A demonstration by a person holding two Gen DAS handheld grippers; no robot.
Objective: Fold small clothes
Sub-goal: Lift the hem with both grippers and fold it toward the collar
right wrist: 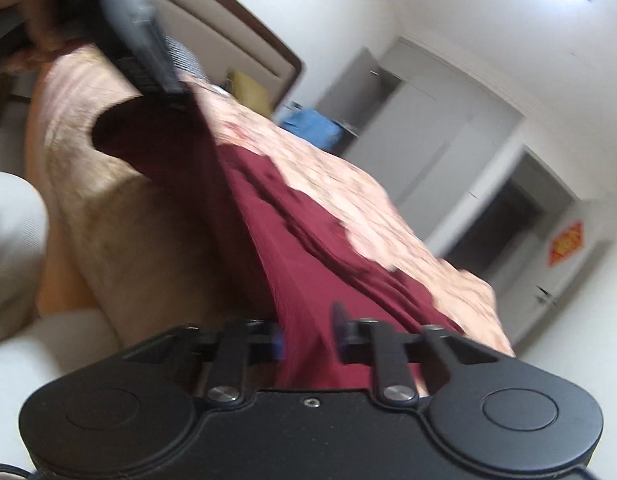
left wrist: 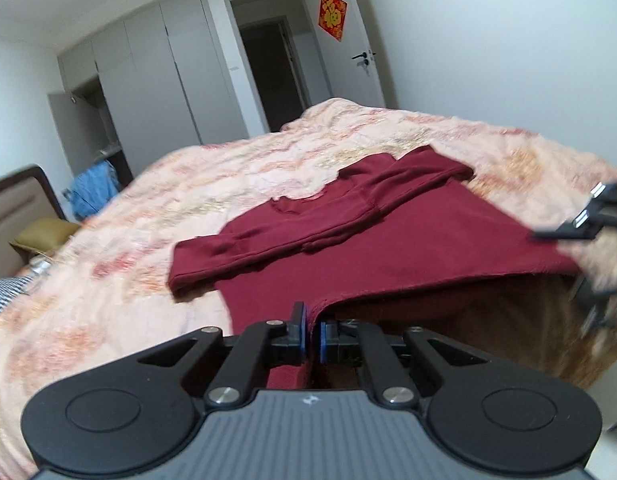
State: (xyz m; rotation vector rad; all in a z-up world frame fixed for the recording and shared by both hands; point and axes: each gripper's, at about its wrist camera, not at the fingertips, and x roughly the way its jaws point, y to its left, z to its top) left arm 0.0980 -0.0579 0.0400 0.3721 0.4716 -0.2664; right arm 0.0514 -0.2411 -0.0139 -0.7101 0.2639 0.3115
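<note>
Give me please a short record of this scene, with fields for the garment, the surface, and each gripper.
garment: dark red shirt, sleeves folded across its body, near edge lifted
surface: bed with a pink patterned blanket
left gripper: shut on the shirt's near edge
right gripper: fingers around shirt cloth, a gap shows between them; grip unclear from blur
background: white wardrobe, open door
</note>
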